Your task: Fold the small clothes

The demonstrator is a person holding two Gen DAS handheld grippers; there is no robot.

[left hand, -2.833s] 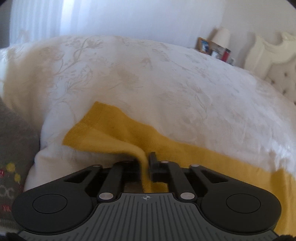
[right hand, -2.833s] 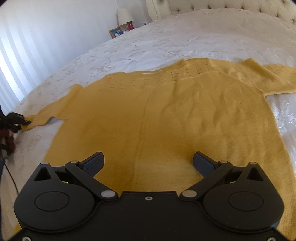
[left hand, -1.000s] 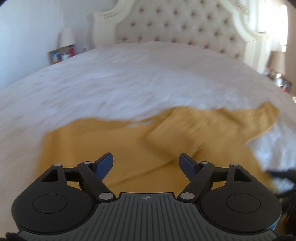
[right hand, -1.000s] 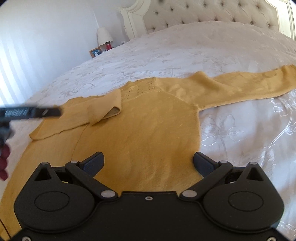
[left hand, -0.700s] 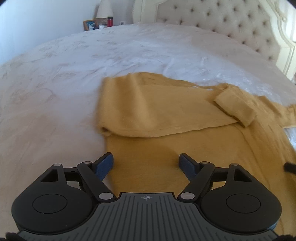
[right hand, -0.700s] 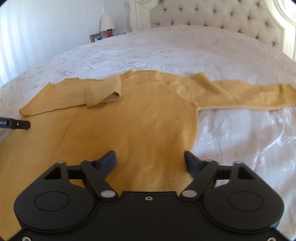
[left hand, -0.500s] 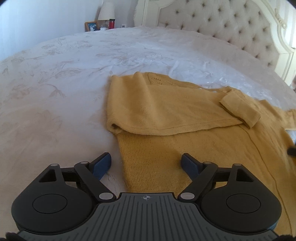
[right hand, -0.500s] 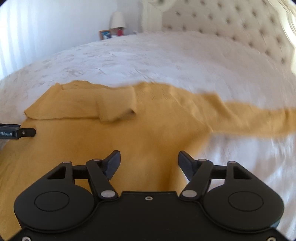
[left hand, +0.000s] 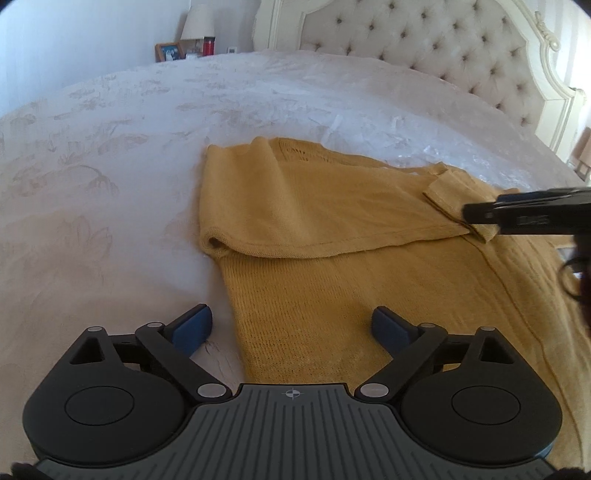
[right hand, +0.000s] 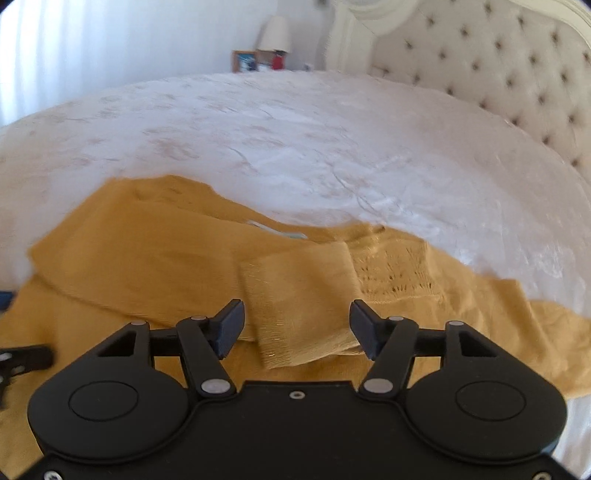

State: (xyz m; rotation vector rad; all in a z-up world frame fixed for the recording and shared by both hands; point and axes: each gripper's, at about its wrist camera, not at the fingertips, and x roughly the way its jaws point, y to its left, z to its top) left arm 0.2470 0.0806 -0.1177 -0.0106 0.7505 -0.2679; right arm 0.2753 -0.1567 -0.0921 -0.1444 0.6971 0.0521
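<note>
A mustard yellow knit sweater lies flat on the white bedspread. Its one sleeve is folded across the chest. My left gripper hovers over the sweater's left side edge; its jaws are opening, and the cloth beneath them is not gripped. In the right wrist view my right gripper is partly open, with the folded sleeve's cuff lying between its fingers and not visibly pinched. One of its fingers shows in the left wrist view, at the cuff. The other sleeve runs off to the right.
A tufted cream headboard stands at the far end of the bed. Beside it are a lamp, a photo frame and a red bottle. Bare bedspread stretches left of and beyond the sweater.
My left gripper let go of the sleeve, which now lies folded over the body, then drew back to the side edge and widened. My right gripper narrowed and swung left to the cuff.
</note>
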